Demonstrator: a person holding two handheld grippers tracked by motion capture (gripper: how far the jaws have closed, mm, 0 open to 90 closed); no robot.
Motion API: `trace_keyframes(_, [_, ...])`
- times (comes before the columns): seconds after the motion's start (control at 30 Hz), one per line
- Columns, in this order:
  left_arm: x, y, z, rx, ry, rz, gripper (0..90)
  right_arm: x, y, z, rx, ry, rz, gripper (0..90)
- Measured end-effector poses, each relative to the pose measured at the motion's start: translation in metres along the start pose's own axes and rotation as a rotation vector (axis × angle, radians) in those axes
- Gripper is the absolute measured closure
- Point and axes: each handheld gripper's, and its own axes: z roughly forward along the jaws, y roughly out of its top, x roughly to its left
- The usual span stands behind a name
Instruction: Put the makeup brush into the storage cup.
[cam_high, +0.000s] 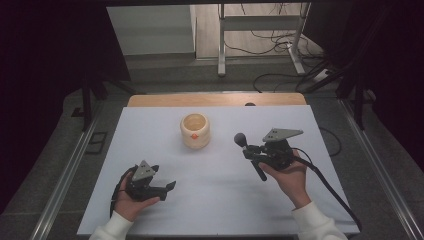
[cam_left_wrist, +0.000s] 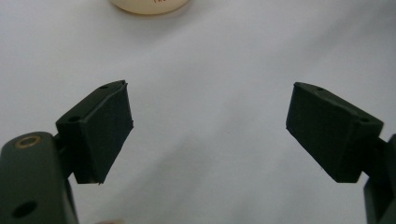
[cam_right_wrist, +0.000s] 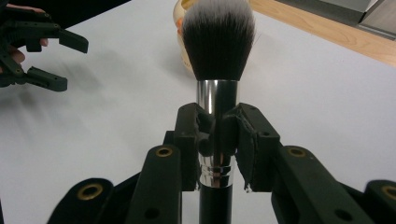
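In the left claw's own view, the cream cup (cam_left_wrist: 150, 5) ahead of the claw is cut off by the top edge, leaving just its base, with markings too blurred to read. In the right claw (cam_right_wrist: 217, 140) view, the brush (cam_right_wrist: 217, 56) hides most of that cup (cam_right_wrist: 182, 18) behind its bristles, and the brush handle runs off the bottom edge below the claw.

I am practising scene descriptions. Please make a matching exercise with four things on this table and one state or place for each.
Things:
1. left gripper
2. right gripper
3. makeup brush
4. cream cup

States or places:
a. stands upright near the far middle of the white table top
b. open, nothing between its pads
c. shut on a handle
d. clamped at its silver ferrule

Pairs: 1-b, 2-c, 3-d, 4-a
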Motion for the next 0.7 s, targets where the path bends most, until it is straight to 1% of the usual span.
trace_keyframes(0.4, [-0.007,0.007,0.001,-0.020,-0.016,0.006,15.0,0.002,0.001,0.001,-0.023,0.007,0.010,70.9])
trace_keyframes(0.47, [-0.011,0.011,0.002,-0.043,-0.021,0.007,15.1,0.002,0.001,0.002,-0.025,0.008,0.011,70.9])
trace_keyframes(0.57, [-0.016,0.017,0.003,-0.070,-0.038,0.004,15.3,0.002,0.001,0.003,-0.028,0.009,0.013,70.9])
trace_keyframes(0.6, [-0.016,0.017,0.003,-0.070,-0.038,0.004,15.6,0.002,0.001,0.003,-0.028,0.009,0.013,70.9])
trace_keyframes(0.67, [-0.020,0.021,0.006,-0.080,-0.056,0.002,15.6,0.002,0.001,0.003,-0.030,0.010,0.014,70.9])
trace_keyframes(0.7, [-0.024,0.024,0.009,-0.079,-0.071,0.010,15.6,0.002,0.001,0.004,-0.032,0.010,0.015,70.9])
